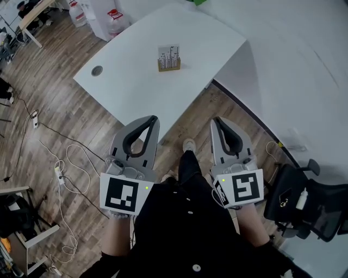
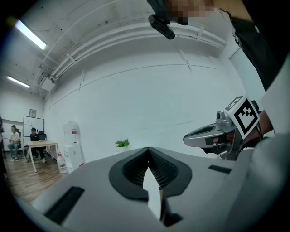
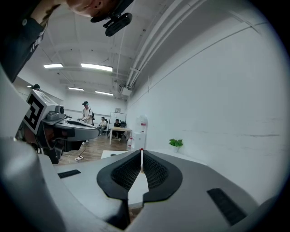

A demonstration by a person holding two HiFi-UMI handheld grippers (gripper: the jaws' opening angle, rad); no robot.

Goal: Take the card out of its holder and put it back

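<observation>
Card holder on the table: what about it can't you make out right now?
- Card print: too small in head view.
- Holder slot and how deep the card sits: too small, head view.
- Gripper views: holder outside both; they show only closed jaws, wall and room.

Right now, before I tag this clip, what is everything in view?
card: one, white with dark print, upright in holder
holder: one, wooden, on table, far from both tongs
table: one, white, ahead
water bottles: two, clear, floor beyond table
office chair: one, black, right
cables: several, black and white, wooden floor at left
plant: one, green, by wall
seated people: two, far desk
left tongs: one, grey, shut, empty, held low
right tongs: one, grey, shut, empty, alongside
</observation>
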